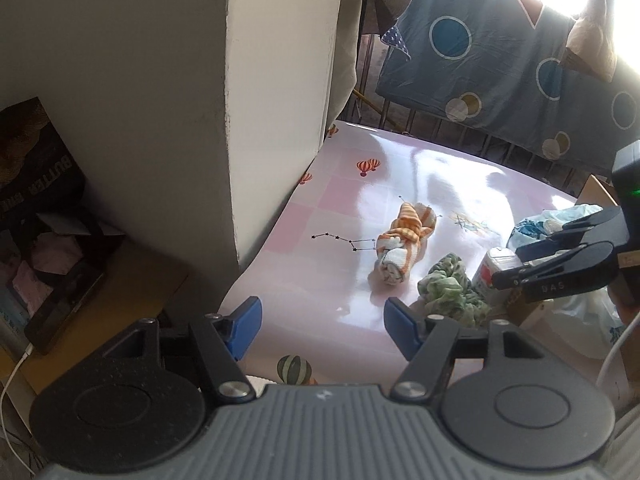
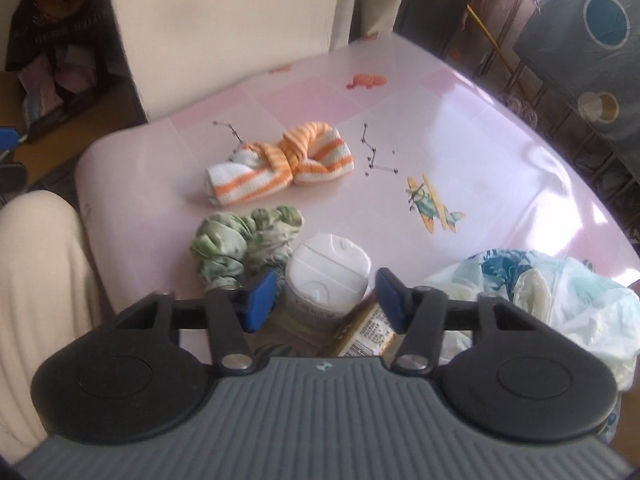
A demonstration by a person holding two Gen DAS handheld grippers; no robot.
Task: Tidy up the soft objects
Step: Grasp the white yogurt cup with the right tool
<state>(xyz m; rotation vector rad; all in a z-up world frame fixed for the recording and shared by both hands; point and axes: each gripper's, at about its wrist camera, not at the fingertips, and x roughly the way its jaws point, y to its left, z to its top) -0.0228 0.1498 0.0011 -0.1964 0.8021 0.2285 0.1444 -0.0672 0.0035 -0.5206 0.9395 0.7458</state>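
An orange-and-white striped cloth, knotted in the middle, lies on the pink table; it also shows in the right wrist view. A crumpled green patterned cloth lies beside it, nearer the front. My left gripper is open and empty, short of both cloths. My right gripper is open and empty, hovering over a white-capped container. The right gripper also shows in the left wrist view, to the right of the green cloth.
A white plastic bag lies at the table's right. A printed packet lies under the right gripper. A cream wall pillar borders the table's left. A patterned blue sheet hangs behind. A dark box sits far left.
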